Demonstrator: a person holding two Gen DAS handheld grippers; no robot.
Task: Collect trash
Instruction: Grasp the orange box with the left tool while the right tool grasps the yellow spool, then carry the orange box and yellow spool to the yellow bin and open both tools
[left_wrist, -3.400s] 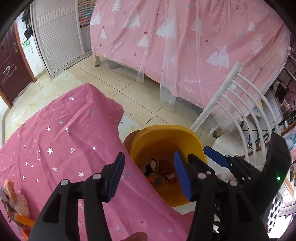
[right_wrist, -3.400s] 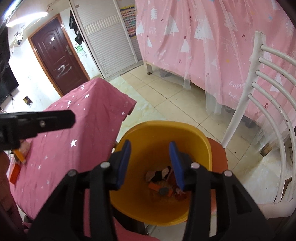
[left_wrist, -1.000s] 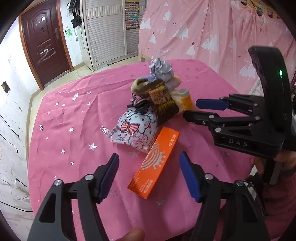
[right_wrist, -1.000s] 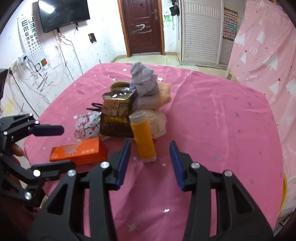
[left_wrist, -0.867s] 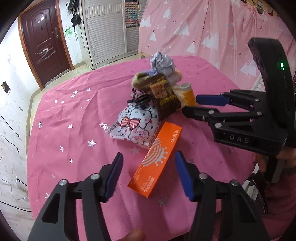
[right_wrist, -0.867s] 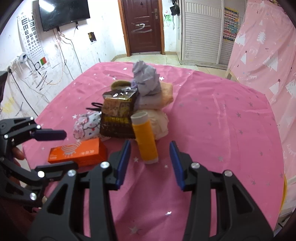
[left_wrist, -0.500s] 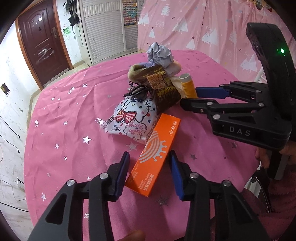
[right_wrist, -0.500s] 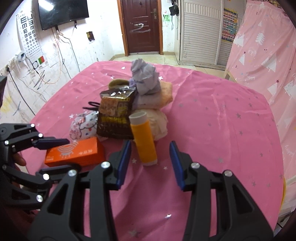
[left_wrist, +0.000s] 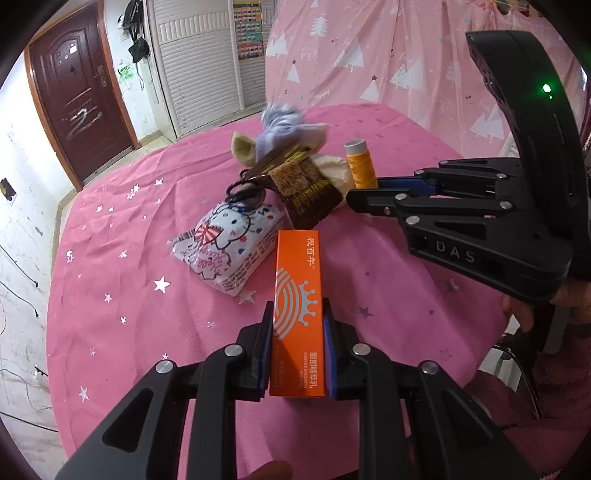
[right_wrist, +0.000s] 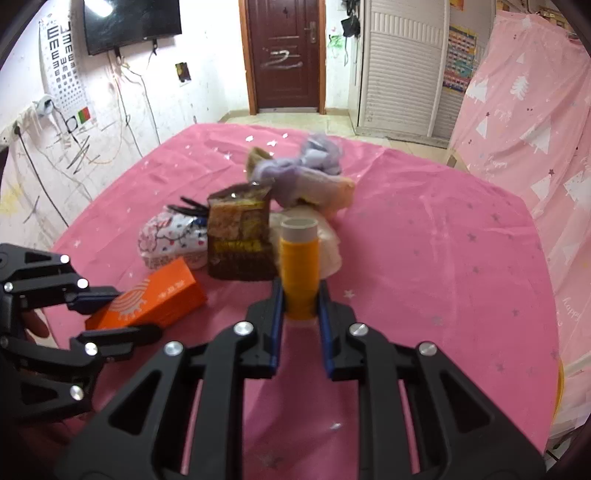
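A lived-in home room: dark wooden door (right_wrist: 286, 55), wall-mounted TV (right_wrist: 131, 24), pink tree-print curtain (left_wrist: 388, 59), tiled floor.

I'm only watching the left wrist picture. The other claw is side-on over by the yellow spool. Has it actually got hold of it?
Observer: Yes. In the right wrist view the right gripper is shut on the bottom of the yellow spool, which stands upright.
Operator: What's on the wall behind me?
Observer: A television and an eye chart.
Operator: Anything past the table's right edge?
Observer: A sliver of yellow bin.
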